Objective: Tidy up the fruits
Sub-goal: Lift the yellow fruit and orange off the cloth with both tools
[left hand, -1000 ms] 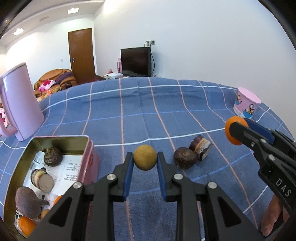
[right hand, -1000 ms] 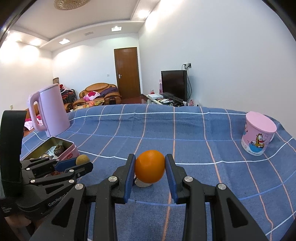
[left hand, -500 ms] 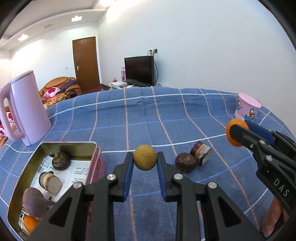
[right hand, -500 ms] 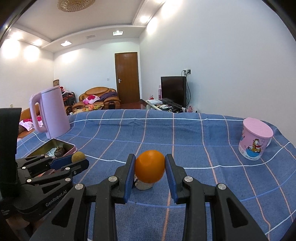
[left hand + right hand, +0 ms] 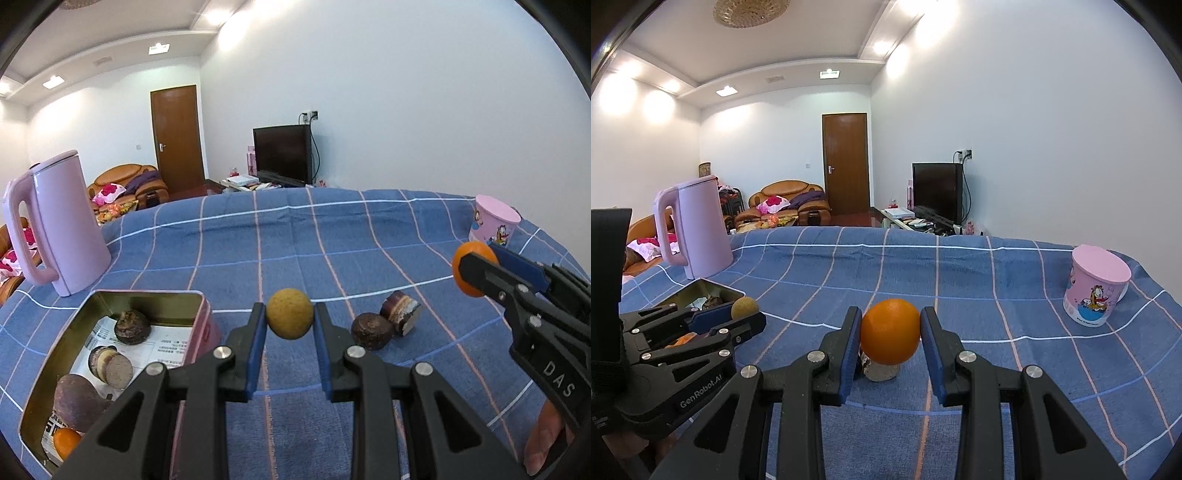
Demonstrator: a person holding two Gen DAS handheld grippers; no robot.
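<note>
Yellow-brown round fruit (image 5: 290,314) is pinched between the two blue pads of the left gripper (image 5: 290,317), carried above the cloth, just right of the tin's near corner. Grip sits across the fruit's middle, which probably keeps a round body from rolling out. Orange (image 5: 890,331) is clamped the same way in the right gripper (image 5: 891,332), also lifted off the surface; seen from the left wrist it sits well to the right and higher than the two loose pieces.

Open pink tin (image 5: 201,306) lies at lower left on the blue checked tablecloth (image 5: 295,240). It already holds a dark round fruit, a sliced piece, a large brown fruit and a small orange one over a printed paper liner, so it reads as the collection box. Both held fruits likely go there; the left one is nearer.

Still on the cloth: dark brown round fruit (image 5: 372,331) touching a cut piece (image 5: 400,312), between the grippers.

Outward: pink kettle (image 5: 59,225) behind the tin, pink cartoon cup (image 5: 1097,286) far right, both apart from the work.
</note>
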